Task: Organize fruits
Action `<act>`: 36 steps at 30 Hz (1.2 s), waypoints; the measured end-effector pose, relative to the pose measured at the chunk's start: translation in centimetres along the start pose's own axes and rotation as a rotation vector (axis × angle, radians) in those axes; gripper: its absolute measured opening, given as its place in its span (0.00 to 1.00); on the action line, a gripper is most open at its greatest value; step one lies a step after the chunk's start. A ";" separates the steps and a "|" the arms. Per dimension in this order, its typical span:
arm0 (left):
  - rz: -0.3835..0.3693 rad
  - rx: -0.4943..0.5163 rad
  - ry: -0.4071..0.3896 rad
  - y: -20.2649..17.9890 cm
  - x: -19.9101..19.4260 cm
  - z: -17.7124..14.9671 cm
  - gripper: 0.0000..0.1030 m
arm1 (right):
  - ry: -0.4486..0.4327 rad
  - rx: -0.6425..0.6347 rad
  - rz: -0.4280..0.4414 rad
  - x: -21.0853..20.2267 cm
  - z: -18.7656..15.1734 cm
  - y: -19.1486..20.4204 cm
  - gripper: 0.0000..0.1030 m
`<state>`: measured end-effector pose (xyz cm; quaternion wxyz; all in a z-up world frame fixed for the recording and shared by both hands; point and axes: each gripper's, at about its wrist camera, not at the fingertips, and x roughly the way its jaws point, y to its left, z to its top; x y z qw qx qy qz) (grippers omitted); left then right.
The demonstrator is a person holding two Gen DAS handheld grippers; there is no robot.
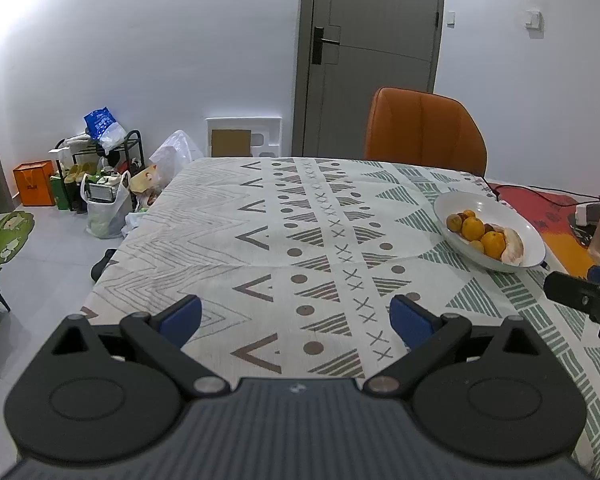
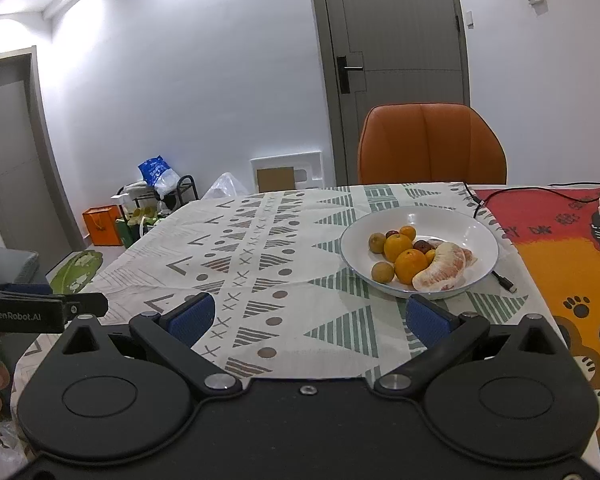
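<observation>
Two handheld grippers hovered over the bench, both with blue-padded fingers spread wide and holding nothing. The right gripper [image 2: 308, 316] was the nearer one: the shallow white ceramic bowl [image 2: 472, 232] sat just ahead of its fingers and a little to the right, on the patterned cotton tablecloth [image 2: 260, 240]. From the left gripper [image 1: 296, 316] the same bowl [image 1: 460, 204] lay well off to the right and farther ahead. Inside the bowl, touching one another, were smooth round oranges [image 2: 410, 266], small dull brownish round fruits [image 2: 382, 272], dark red fruits and a curved, pith-covered peeled pomelo segment [image 2: 440, 270]. That segment's long axis ran from near-left to far-right of the right fingers, at the bowl's near edge.
</observation>
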<state>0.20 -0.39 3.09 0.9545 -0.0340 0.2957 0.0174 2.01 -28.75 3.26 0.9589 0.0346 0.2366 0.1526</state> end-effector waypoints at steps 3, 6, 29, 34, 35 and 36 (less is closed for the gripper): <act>0.000 0.002 0.003 0.0 0.1 0.1 0.97 | -0.003 -0.002 0.008 0.0 0.3 0.1 1.00; 0.005 0.008 0.013 0.0 0.2 0.1 0.97 | -0.001 0.001 0.009 0.2 0.4 0.1 1.00; -0.013 0.014 0.014 -0.5 0.4 0.5 0.97 | -0.006 0.016 0.006 0.3 0.6 0.0 1.00; -0.021 0.019 0.018 -0.6 0.6 0.7 0.97 | -0.002 0.023 -0.001 0.6 0.6 -0.2 1.00; -0.022 0.019 0.020 -0.6 0.7 0.7 0.97 | 0.000 0.026 -0.001 0.6 0.6 -0.3 1.00; -0.022 0.018 0.023 -0.6 0.8 0.7 0.97 | 0.001 0.028 -0.002 0.7 0.6 -0.3 1.00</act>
